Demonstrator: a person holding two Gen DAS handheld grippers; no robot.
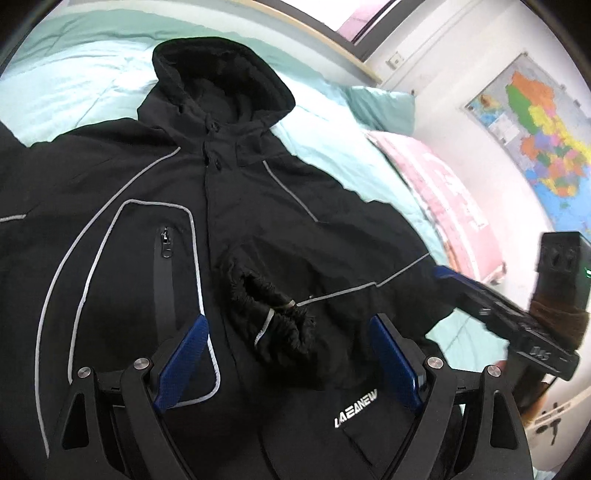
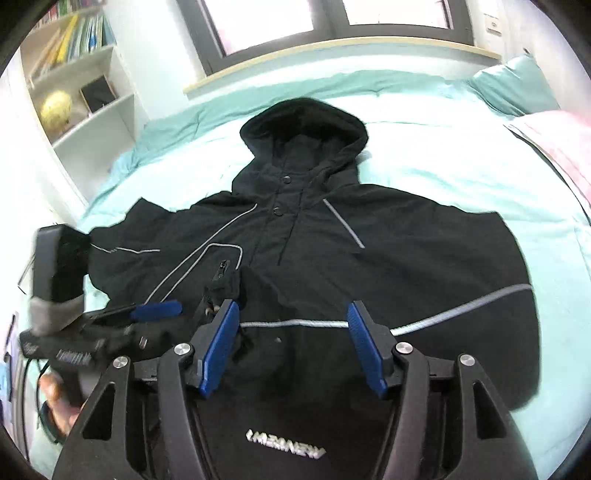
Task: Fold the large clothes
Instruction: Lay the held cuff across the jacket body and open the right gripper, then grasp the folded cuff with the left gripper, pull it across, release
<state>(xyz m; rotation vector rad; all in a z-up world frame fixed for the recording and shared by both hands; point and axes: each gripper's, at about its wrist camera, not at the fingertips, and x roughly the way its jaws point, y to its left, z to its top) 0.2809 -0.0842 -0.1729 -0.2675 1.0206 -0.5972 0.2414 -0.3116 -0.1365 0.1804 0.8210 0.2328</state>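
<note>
A black hooded jacket (image 1: 258,206) (image 2: 369,240) with grey piping lies front side up on the pale teal bed (image 2: 461,162), hood toward the window. One sleeve is folded across the chest; its ruffled cuff (image 1: 273,317) lies at the middle. My left gripper (image 1: 290,321) hovers over the cuff, jaws wide, and the pads do not touch the cloth. The right gripper (image 2: 291,308) is open above the folded sleeve's grey stripe (image 2: 295,324) with nothing pinched. Each gripper shows in the other's view: the right gripper (image 1: 480,299) at the right, the left gripper (image 2: 159,308) at the left.
A pink pillow (image 1: 443,192) and a teal pillow (image 1: 384,107) lie at the bed's right end under a wall map (image 1: 535,140). A white bookshelf (image 2: 85,96) stands at the left. The window (image 2: 332,18) runs behind the bed. A hand (image 2: 55,402) holds the left gripper.
</note>
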